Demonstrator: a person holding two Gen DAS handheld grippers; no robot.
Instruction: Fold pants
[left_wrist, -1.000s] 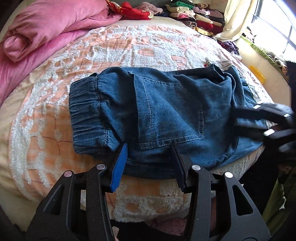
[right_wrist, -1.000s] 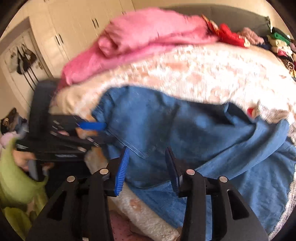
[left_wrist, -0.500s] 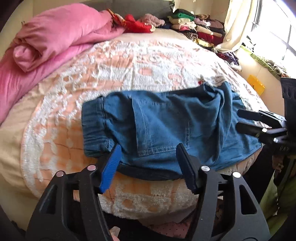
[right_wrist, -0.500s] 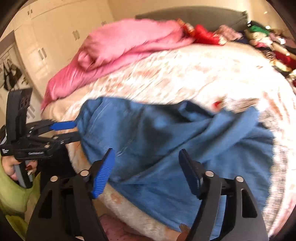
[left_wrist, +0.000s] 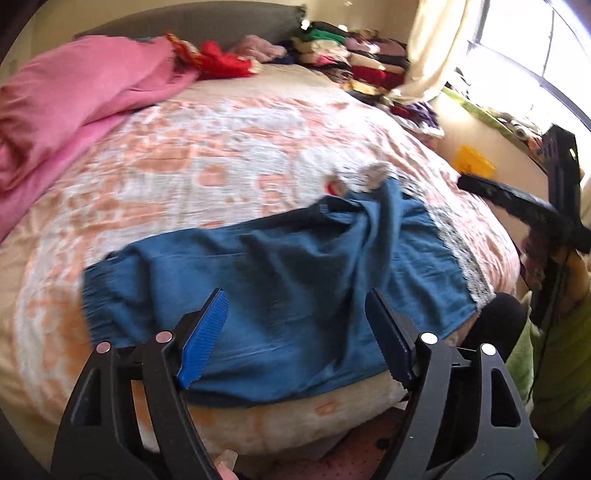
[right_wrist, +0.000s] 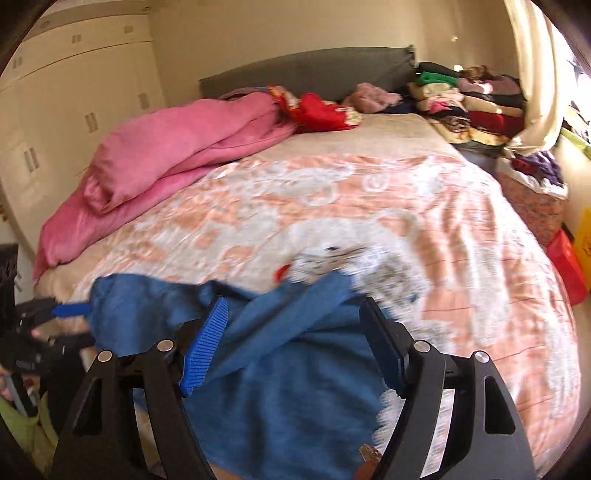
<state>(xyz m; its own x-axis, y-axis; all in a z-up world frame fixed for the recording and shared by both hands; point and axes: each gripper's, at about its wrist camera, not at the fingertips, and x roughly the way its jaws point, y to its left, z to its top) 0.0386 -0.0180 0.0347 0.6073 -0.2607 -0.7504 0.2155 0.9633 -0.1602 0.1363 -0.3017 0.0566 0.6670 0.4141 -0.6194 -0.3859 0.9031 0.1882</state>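
Blue denim pants (left_wrist: 280, 280) lie folded and a bit rumpled near the front edge of the bed, with white lace trim at their right end. They also show in the right wrist view (right_wrist: 291, 373). My left gripper (left_wrist: 295, 339) is open and empty, hovering above the pants' near edge. My right gripper (right_wrist: 291, 347) is open and empty above the pants' right part. The right gripper shows at the right in the left wrist view (left_wrist: 524, 206); the left gripper shows at the far left in the right wrist view (right_wrist: 55, 325).
The bed has a peach and white bedspread (left_wrist: 229, 147). A pink duvet (left_wrist: 74, 96) lies at the back left. Stacked clothes (left_wrist: 354, 59) sit at the back right by the curtain and window. A white wardrobe (right_wrist: 74, 92) stands on the left.
Both grippers have opened wider and pulled back and up from the pants. The pants lie where they were let go, and the view now takes in more of the bed.
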